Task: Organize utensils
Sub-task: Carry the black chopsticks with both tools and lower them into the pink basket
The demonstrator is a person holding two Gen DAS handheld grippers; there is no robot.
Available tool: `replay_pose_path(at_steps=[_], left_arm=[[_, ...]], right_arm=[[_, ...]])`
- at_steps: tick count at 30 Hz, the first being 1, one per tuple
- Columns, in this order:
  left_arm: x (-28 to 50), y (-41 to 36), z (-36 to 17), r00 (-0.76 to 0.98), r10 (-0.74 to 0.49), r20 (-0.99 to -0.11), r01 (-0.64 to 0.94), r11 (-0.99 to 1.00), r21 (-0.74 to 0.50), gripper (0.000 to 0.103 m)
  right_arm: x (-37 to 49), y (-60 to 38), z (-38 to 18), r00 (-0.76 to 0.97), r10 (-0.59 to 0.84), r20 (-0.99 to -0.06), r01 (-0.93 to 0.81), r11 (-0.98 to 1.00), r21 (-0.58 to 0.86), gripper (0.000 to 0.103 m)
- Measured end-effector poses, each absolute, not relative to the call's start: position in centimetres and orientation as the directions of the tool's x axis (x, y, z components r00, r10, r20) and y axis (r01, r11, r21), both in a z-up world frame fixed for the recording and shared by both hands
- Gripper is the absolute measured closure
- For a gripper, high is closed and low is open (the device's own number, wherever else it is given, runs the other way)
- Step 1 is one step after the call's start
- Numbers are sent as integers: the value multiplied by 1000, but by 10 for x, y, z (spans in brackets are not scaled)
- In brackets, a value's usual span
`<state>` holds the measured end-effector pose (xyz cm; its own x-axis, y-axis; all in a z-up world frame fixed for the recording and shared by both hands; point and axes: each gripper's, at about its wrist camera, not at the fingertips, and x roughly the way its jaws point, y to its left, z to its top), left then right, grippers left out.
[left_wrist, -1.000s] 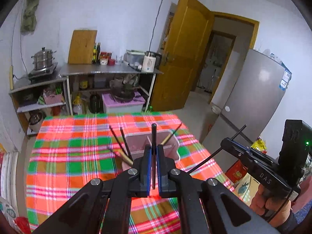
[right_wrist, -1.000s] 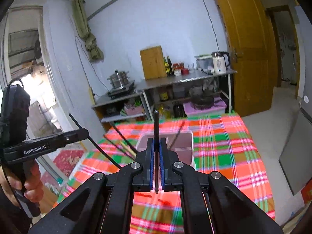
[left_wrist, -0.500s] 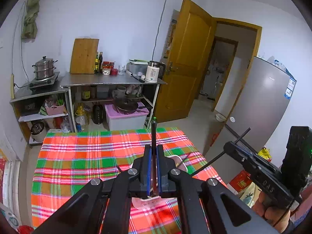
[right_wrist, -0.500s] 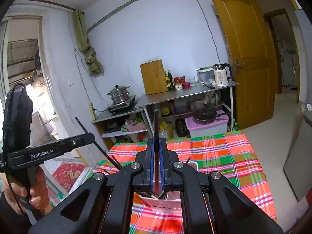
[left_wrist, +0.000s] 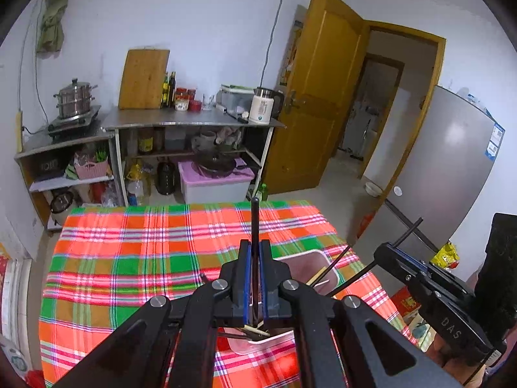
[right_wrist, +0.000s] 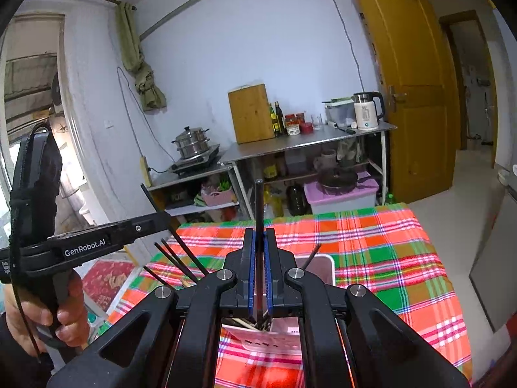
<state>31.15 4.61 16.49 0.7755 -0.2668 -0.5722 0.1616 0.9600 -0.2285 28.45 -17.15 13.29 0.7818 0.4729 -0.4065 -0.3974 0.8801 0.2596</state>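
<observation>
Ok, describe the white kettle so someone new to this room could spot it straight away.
Find the yellow wooden door, then the steel counter running left from it along the back wall. The white kettle stands at the counter's end nearest the door. Unlike the dark bottles, red-lidded jars and wooden cutting board further left, it is white with a black handle and silver lid.
</observation>
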Motion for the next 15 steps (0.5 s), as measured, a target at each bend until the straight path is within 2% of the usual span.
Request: replay_pose_path(at_steps=[15], left_arm=[[323, 43, 143, 743, -243, -623, 156, 969, -192, 98]], right_arm=[[294, -163, 96, 739, 460, -493, -384, 888, 253, 98]])
